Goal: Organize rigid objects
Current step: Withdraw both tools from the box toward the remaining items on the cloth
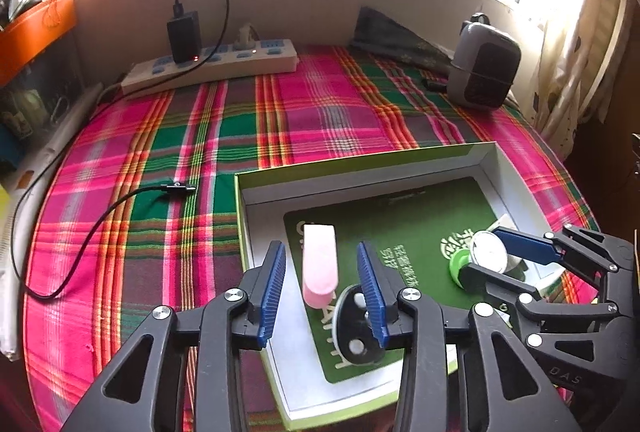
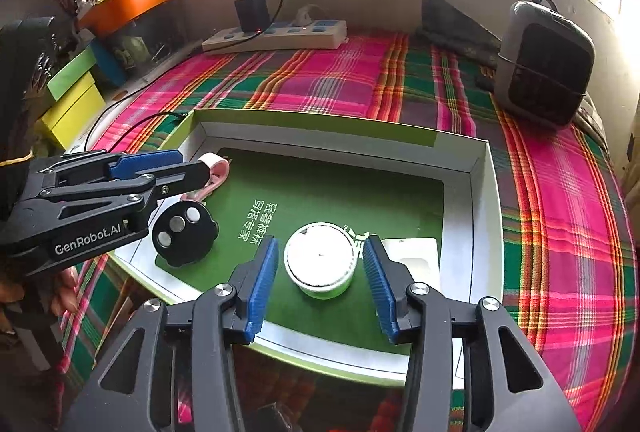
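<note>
Half the black disc (image 1: pixel 357 328) hid behind left hand-held gripper (image 1: pixel 322 292).

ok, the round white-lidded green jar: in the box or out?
In. The round white-lidded green jar stands upright on the green card inside the shallow white box, between the right gripper's open jaws.

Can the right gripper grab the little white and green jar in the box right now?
Probably yes. The right gripper is open, with its blue fingers on either side of the white and green jar and nothing between them. The jar stands alone on the green card, apart from the black disc.
</note>
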